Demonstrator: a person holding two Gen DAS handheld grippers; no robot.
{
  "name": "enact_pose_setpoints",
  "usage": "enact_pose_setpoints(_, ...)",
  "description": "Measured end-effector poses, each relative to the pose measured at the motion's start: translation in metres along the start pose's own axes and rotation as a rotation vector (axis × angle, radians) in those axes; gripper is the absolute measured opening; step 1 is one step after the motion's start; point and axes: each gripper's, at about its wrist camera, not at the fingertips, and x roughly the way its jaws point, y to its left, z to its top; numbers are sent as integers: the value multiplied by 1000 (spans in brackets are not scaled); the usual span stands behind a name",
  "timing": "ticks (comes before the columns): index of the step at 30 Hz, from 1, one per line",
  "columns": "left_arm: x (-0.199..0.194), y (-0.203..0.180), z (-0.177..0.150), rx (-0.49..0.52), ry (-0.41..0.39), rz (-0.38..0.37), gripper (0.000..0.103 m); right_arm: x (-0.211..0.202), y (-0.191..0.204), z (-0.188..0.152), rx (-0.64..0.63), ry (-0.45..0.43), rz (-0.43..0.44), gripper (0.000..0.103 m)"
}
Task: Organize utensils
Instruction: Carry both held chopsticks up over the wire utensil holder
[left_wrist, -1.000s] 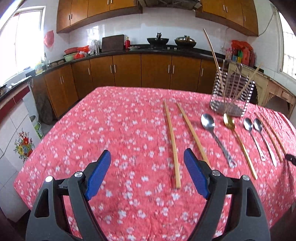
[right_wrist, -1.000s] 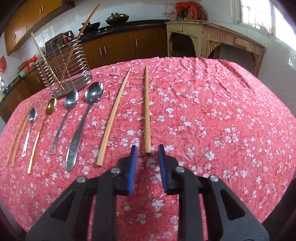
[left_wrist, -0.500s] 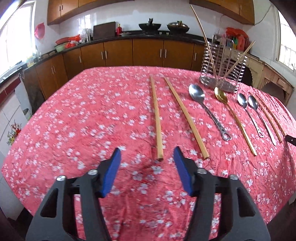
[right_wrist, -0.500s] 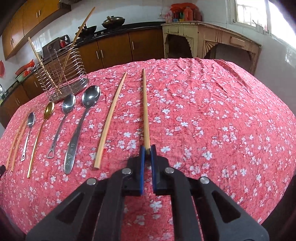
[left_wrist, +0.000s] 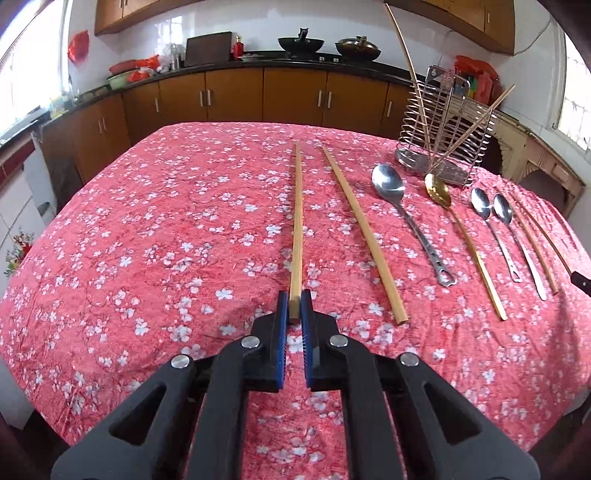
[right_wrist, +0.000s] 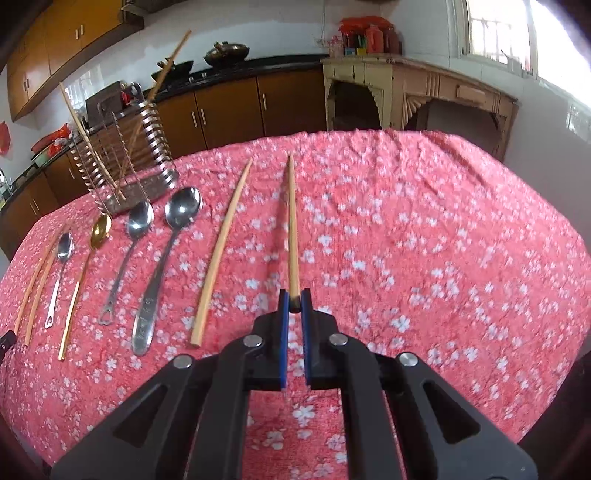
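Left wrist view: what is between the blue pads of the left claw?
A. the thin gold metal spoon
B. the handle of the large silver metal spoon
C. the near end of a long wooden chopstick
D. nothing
C: the left claw is shut on the near end of the long wooden chopstick, while the large silver metal spoon and the thin gold metal spoon lie free on the red flowered tablecloth.
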Motion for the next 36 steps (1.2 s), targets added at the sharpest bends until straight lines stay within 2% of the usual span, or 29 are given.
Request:
enact_pose_setpoints(9, -34, 10, 34, 26, -111, -11, 7, -42, 5, 29, -25, -142, 3, 7)
enact_pose_setpoints(15, -54, 14, 61, 32, -185, -6, 7, -59, 5, 45, -28, -199, 5, 7)
enact_pose_setpoints(25, -84, 27, 121, -9, -297, -12, 7, -96, 13, 99, -38, -339, 22, 7)
enact_pose_setpoints(36, -108, 25, 163, -6, -387, -18, 7, -118, 32, 146, -62, -432, 38, 7)
